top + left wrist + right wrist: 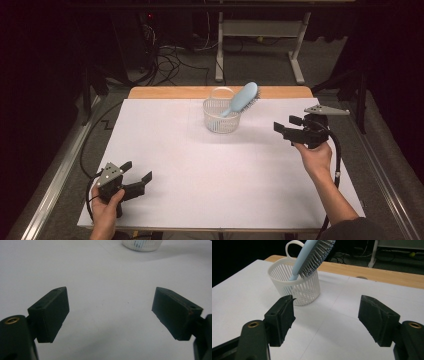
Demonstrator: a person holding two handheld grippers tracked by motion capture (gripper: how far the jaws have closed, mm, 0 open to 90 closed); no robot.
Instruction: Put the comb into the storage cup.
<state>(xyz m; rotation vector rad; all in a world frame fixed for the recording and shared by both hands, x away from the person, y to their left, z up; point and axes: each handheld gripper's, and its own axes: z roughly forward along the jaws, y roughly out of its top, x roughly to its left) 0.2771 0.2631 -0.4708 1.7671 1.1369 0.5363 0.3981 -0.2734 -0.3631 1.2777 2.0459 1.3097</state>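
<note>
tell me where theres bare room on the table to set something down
Most of the white table top is bare: the wide middle between the left gripper and right gripper, plus the far left corner. The one occupied spot is the far middle edge, where the basket stands holding the blue hairbrush.

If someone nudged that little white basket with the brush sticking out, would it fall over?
Probably yes. The white slatted basket looks thin, light plastic, so a push would likely slide or tip it. The blue hairbrush leans handle-down, its bristled head well above and past the rim, which likely makes it top-heavy toward that side. Both look stiff, not fragile.
</note>
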